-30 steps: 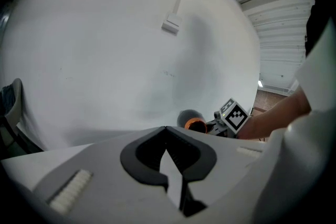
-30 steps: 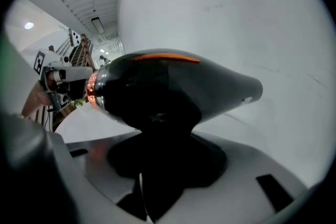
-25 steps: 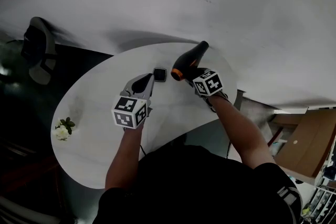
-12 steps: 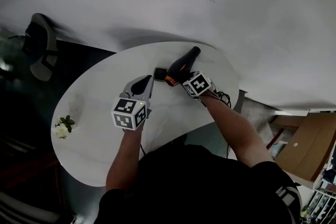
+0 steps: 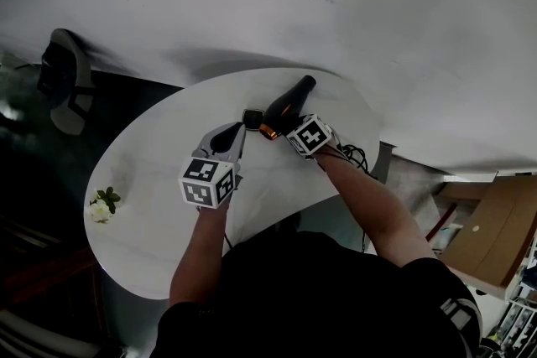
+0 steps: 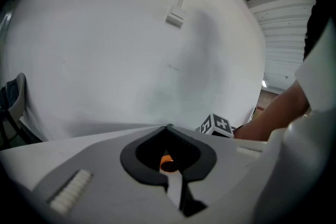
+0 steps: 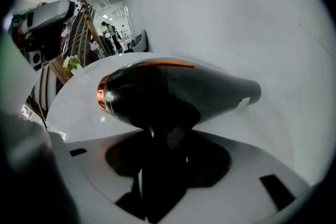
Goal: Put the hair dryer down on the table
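A black hair dryer (image 5: 286,105) with an orange ring at its back end is held by the handle in my right gripper (image 5: 290,122), which is shut on it. It sits low over the far part of the white oval table (image 5: 151,172); I cannot tell if it touches. In the right gripper view the hair dryer (image 7: 173,89) lies crosswise, nozzle to the right, its handle between the jaws of that gripper (image 7: 167,139). My left gripper (image 5: 232,133) rests at mid-table, shut and empty. Through its jaws (image 6: 168,128) the orange ring (image 6: 167,164) shows.
A small black square device (image 5: 252,118) lies on the table just left of the dryer's orange end. A white flower (image 5: 101,208) sits near the table's left edge. A black cable (image 5: 353,153) hangs off the right edge. A chair (image 5: 64,80) stands far left.
My right gripper has carried the hair dryer left and lower, close to the black square device. The left gripper has stayed almost still.
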`<action>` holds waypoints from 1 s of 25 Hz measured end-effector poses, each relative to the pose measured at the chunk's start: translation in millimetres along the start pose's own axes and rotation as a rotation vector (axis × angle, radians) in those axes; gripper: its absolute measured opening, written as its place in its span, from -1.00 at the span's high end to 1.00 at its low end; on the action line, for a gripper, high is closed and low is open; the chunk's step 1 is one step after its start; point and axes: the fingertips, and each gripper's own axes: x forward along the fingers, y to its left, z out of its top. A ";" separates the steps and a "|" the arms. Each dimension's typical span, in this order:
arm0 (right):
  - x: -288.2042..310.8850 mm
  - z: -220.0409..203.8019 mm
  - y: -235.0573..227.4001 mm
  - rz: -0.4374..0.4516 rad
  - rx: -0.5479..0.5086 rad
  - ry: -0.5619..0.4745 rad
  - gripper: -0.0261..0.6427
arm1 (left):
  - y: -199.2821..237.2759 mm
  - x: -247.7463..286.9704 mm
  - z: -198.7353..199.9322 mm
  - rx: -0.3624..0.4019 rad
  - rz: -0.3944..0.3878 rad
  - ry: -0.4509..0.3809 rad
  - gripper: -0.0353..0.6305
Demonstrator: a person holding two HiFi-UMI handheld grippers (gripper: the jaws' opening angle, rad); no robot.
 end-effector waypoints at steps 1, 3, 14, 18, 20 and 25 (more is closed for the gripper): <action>-2.7 0.0 0.0 0.006 0.002 -0.008 0.38 | -1.3 -0.3 1.0 0.003 0.000 0.000 0.87; -10.3 0.5 -0.5 0.011 -0.002 -0.028 0.35 | -3.7 -2.1 2.7 0.009 0.001 -0.002 0.87; -92.8 25.7 -17.6 0.029 0.002 -0.311 0.28 | -16.3 -22.6 23.6 0.049 0.040 -0.039 0.87; -145.9 31.9 -32.1 0.005 0.066 -0.460 0.45 | -28.0 -31.4 32.1 0.061 0.043 -0.061 0.87; -171.1 33.1 -38.5 -0.009 0.093 -0.525 0.52 | -32.5 -34.7 33.8 0.062 0.042 -0.066 0.87; -236.5 32.6 -48.1 -0.044 0.162 -0.693 0.60 | -41.6 -41.1 41.9 0.072 0.035 -0.085 0.87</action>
